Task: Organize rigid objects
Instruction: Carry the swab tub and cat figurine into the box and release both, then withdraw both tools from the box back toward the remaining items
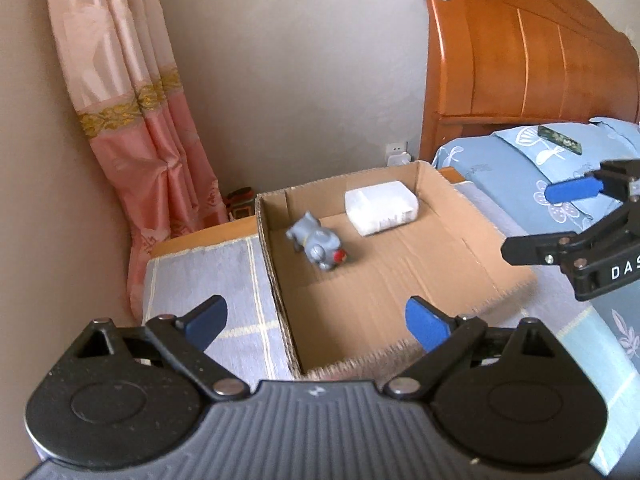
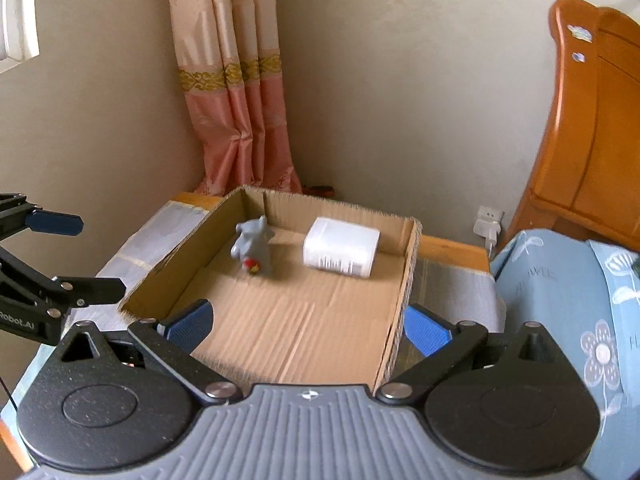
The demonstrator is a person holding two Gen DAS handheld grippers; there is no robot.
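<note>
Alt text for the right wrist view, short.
An open cardboard box holds a grey toy animal lying beside a white rectangular box. The right hand-held gripper hovers open and empty at its near edge; the left hand-held gripper is at far left.

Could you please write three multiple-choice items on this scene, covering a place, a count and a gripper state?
1. Where is the grey toy?
A. on the pillow
B. inside the cardboard box
C. on the floor

2. How many things lie in the cardboard box?
A. one
B. two
C. four

3. What is the left gripper doing?
A. open and empty
B. shut on the toy
C. shut on the white box

Answers: 1 B, the toy lies on the box bottom; 2 B, only toy and white box show there; 3 A, its blue pads stand apart, nothing between.
</note>
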